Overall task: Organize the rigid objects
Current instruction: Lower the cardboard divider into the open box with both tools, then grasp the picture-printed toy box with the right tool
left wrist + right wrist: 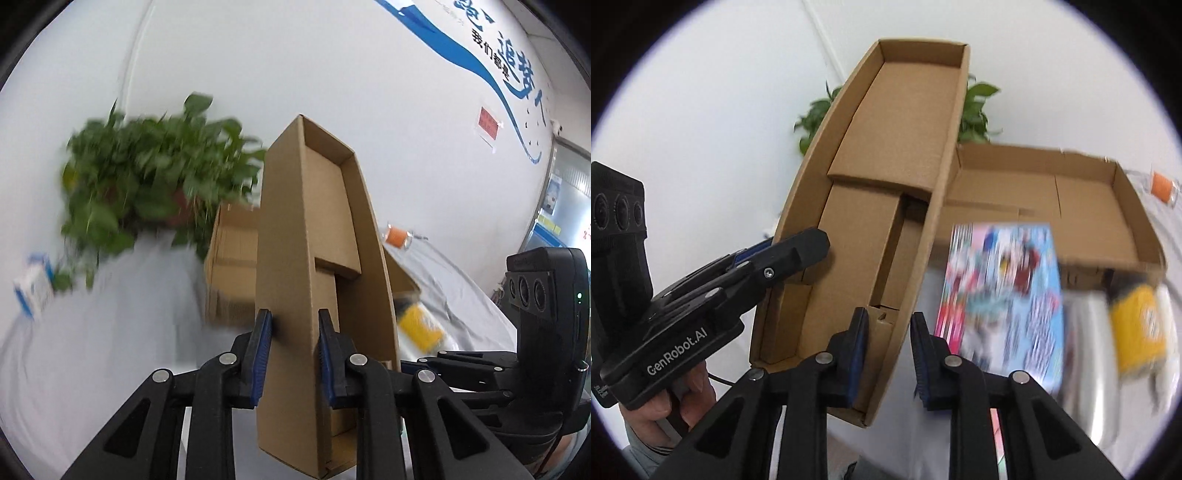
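Observation:
A long, shallow brown cardboard box (306,206) hangs tilted above the white-covered table, its open side facing both cameras. My left gripper (294,332) is shut on one long side wall, with one blue pad outside and the other inside the box. In the right wrist view the same box (886,155) fills the middle, and my right gripper (890,332) is shut on the opposite long wall. There the left gripper (812,247) shows clamped on the far wall, with a hand under it. The inside of the box holds only folded cardboard flaps.
A second open cardboard box (1052,206) lies on the white cloth (92,350) behind the held one. Beside it are a colourful printed box (1001,295), a yellow item (1137,325) and an orange-lidded jar (1161,186). A leafy plant (147,184) and a blue-white carton (33,288) stand left.

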{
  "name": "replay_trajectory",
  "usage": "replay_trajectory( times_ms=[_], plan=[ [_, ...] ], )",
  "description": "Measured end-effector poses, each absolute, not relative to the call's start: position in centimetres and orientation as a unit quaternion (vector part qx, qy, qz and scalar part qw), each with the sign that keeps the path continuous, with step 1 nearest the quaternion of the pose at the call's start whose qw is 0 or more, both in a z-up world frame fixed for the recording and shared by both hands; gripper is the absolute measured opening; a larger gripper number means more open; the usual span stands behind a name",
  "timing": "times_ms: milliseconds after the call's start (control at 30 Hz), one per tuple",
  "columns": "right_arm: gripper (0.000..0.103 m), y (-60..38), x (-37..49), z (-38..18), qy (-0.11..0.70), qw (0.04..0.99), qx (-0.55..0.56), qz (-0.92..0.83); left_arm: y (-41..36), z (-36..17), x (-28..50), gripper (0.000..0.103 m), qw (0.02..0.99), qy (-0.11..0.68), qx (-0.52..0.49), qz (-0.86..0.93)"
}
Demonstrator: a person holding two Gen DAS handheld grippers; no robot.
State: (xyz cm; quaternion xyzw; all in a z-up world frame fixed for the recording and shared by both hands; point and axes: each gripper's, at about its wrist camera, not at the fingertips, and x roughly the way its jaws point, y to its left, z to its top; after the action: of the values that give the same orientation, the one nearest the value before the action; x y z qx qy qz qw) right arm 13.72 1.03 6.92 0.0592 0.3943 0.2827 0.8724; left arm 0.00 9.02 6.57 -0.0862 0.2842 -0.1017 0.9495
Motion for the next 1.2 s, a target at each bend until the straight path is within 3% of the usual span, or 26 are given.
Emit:
replay_trajectory(
  times_ms=[200, 367, 600, 833, 867, 933, 967, 1000, 1100, 1200],
  plan=[
    [0.022, -1.0, 26.6, 10.4, 0.425, 0.861, 0.071, 0.27, 8.1, 15.2, 13.0, 0.02, 0.955, 0.272, -0.036, -0.108],
    [0.022, 0.2, 36.1, 7.0, 0.511, 0.813, 0.076, 0.267, 8.0, 16.0, 24.4, 0.02, 0.94, 0.322, -0.039, -0.107],
    [0.022, 3.1, 42.5, -2.0, 0.624, 0.732, 0.077, 0.263, 11.4, 6.5, 35.1, 0.019, 0.887, 0.444, -0.092, -0.091],
    [0.027, 5.4, 43.2, -5.3, 0.663, 0.693, 0.082, 0.27, 12.8, 0.4, 37.2, 0.018, 0.854, 0.507, -0.1, -0.065],
    [0.029, 5.3, 43.1, -5.3, 0.659, 0.691, 0.096, 0.28, 12.8, 0.2, 37.2, 0.023, 0.854, 0.507, -0.098, -0.061],
    [0.043, 4.0, 41.5, -4.3, 0.642, 0.701, 0.106, 0.291, 13.2, 0.2, 36.6, 0.043, 0.858, 0.502, -0.09, -0.057],
    [0.061, 3.2, 40.7, -3.1, 0.623, 0.722, 0.091, 0.285, 13.4, 0.5, 36.3, 0.069, 0.861, 0.499, -0.086, -0.05],
    [0.07, 2.0, 39.7, -1.7, 0.601, 0.747, 0.078, 0.274, 13.7, 1.0, 35.2, 0.087, 0.867, 0.488, -0.087, -0.048],
    [0.078, -4.0, 35.3, 2.3, 0.529, 0.812, 0.049, 0.243, 14.8, 2.9, 31.4, 0.089, 0.884, 0.452, -0.107, -0.044],
    [0.082, -8.5, 31.6, 3.3, 0.508, 0.829, 0.03, 0.234, 14.2, 4.1, 26.8, 0.089, 0.895, 0.425, -0.115, -0.072]
  ],
)
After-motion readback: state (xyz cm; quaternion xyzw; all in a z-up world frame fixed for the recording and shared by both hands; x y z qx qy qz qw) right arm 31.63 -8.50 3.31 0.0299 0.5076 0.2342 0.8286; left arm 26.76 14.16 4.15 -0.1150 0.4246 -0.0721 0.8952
